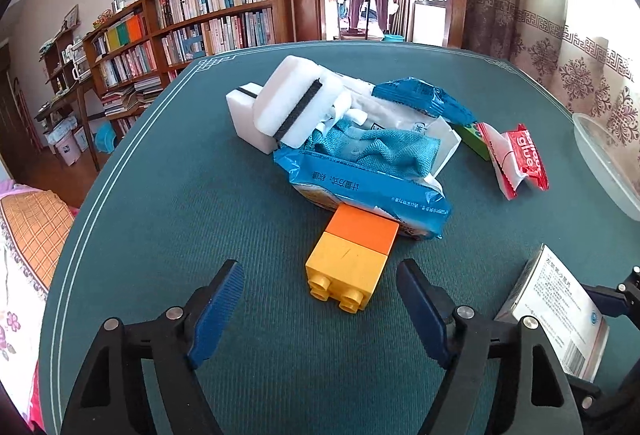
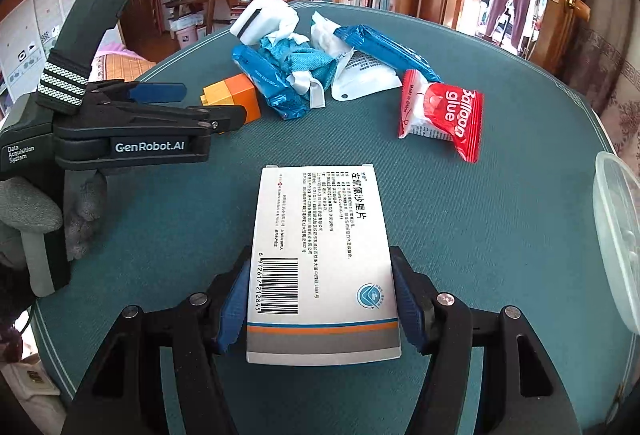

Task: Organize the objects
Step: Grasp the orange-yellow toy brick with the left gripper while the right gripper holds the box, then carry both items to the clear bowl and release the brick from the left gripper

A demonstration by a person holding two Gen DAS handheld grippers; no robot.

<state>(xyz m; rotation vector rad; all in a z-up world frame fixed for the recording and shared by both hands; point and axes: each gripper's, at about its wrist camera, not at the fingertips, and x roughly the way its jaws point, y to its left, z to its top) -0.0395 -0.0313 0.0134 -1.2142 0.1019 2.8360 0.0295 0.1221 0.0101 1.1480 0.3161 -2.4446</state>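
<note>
My right gripper [image 2: 320, 263] is shut on a white medicine box [image 2: 320, 235], its blue pads pressing both long sides just above the green table mat [image 2: 500, 215]. The same box [image 1: 560, 311] shows at the lower right of the left wrist view. A yellow-and-orange toy block [image 1: 352, 255] lies on the mat right in front of my left gripper [image 1: 320, 271]. That gripper is open, with both pads apart from the block. From the right wrist view, the left gripper [image 2: 212, 103] reaches toward the block [image 2: 234, 97].
Behind the block is a pile: white sponges [image 1: 288, 103], a teal cloth [image 1: 376, 151], blue packets [image 1: 360, 187] and a white pouch [image 2: 364, 79]. A red Balloon glue packet [image 2: 444, 111] lies to the right. A clear plastic container [image 2: 620, 235] stands at the table's right edge.
</note>
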